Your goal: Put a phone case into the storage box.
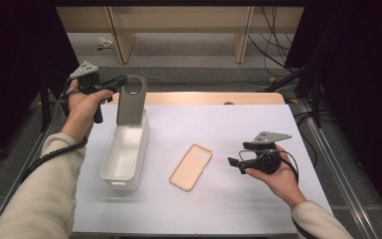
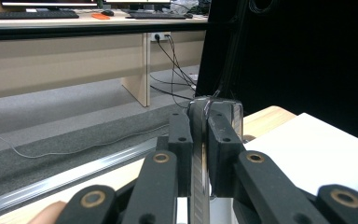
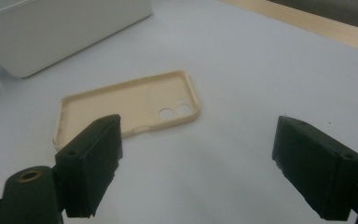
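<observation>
Holding a grey phone case (image 1: 131, 104) tight between its two black jaws, the left gripper (image 1: 121, 82) is up above the far end of the white bin (image 1: 125, 154). The case stands upright, with its round camera hole at the top, right by the jaws. Its bottom edge seems to dip just inside the bin, but it is hard to tell if it touches the bin floor. In the left gripper view the grey phone case (image 2: 200, 154) shows edge-on, squeezed between the two pads, and it sticks up past their tips.

Over on the other side, the right gripper (image 1: 235, 163) has its jaws wide apart and nothing between them. It hangs low over the white table (image 1: 238, 124). A tan phone case (image 1: 191, 167) lies flat on the table, inside up, just ahead of those open jaws and a bit to their left. It is not touching them. In the right gripper view the tan phone case (image 3: 121, 107) has two small round holes near one end, and the white bin (image 3: 51, 28) sits farther off behind it.
</observation>
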Demonstrator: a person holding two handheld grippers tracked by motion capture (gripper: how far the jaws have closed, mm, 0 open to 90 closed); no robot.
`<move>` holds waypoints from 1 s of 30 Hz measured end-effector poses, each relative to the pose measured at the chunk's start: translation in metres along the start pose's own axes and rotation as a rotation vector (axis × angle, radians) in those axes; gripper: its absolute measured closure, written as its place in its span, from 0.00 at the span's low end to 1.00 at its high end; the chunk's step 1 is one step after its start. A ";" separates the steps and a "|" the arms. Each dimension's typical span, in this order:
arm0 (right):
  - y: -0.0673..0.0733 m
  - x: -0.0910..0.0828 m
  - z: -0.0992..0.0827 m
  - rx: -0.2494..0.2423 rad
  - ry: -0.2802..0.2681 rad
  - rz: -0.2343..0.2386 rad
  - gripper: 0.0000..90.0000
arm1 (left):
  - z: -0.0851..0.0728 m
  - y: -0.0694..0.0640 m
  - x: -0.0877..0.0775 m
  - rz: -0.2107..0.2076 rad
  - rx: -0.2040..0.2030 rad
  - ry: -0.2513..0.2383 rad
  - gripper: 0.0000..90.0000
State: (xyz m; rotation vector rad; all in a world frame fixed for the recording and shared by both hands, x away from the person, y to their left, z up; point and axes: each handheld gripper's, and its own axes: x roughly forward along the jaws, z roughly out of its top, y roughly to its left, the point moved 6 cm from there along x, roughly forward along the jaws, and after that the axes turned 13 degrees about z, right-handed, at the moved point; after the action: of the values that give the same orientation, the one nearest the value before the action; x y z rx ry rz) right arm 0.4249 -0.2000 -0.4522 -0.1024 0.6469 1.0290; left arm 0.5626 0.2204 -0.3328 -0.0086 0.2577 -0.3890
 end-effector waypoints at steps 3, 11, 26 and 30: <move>0.000 0.000 0.000 0.000 -0.001 0.000 0.19 | -0.001 0.000 0.002 -0.002 -0.002 0.000 0.90; 0.000 0.000 0.000 -0.002 -0.004 0.000 0.19 | -0.005 0.001 0.005 0.000 -0.007 0.005 0.90; -0.001 -0.001 0.001 -0.001 -0.006 -0.001 0.19 | -0.008 0.002 0.012 0.005 -0.013 0.009 0.90; 0.000 -0.001 0.000 -0.001 -0.006 0.000 0.19 | -0.011 0.003 0.015 0.007 -0.015 0.014 0.90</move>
State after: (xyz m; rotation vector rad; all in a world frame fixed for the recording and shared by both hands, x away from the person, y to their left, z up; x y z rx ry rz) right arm 0.4253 -0.2006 -0.4516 -0.1002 0.6409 1.0289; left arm 0.5740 0.2177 -0.3470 -0.0199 0.2746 -0.3798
